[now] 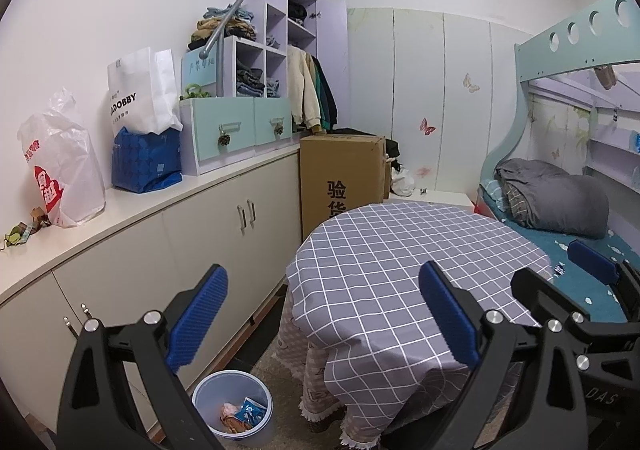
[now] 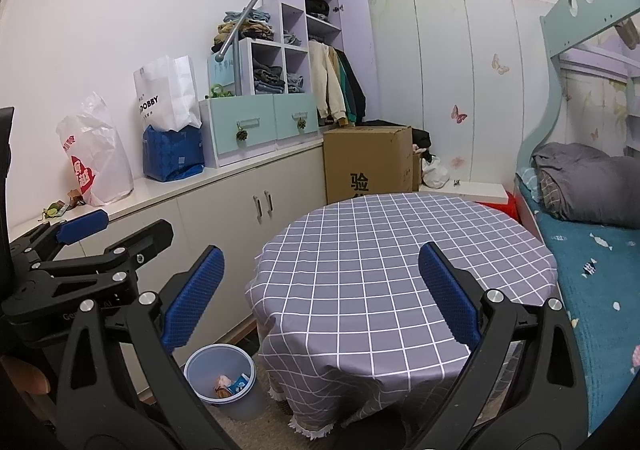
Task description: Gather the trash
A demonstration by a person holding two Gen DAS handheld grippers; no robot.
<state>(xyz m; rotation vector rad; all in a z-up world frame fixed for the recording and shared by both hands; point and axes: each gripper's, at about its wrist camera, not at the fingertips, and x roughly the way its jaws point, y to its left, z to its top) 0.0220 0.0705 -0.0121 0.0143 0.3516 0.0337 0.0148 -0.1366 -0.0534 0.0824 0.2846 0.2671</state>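
Two grippers hang in front of me, both with jaws spread wide and nothing between them. My left gripper (image 1: 322, 320) points over the near left edge of the round table (image 1: 420, 262), its blue pads (image 1: 198, 316) framing the checked cloth. My right gripper (image 2: 320, 298) sits just beside it at three o'clock, aimed at the middle of the same table. Down at seven o'clock from the table, on the floor against the cabinet (image 2: 224, 234), stands the pale blue trash bin (image 2: 220, 384), touching the cloth's hanging edge or just short of it; I cannot tell which. Crumpled wrappers (image 1: 244, 414) lie in its bottom. At twelve o'clock beyond the table stands a cardboard box (image 2: 368, 161). At three o'clock runs a bunk bed (image 2: 592, 270) with a grey quilt (image 2: 580, 185). On the cabinet top at ten o'clock sit plastic bags (image 1: 64, 165).
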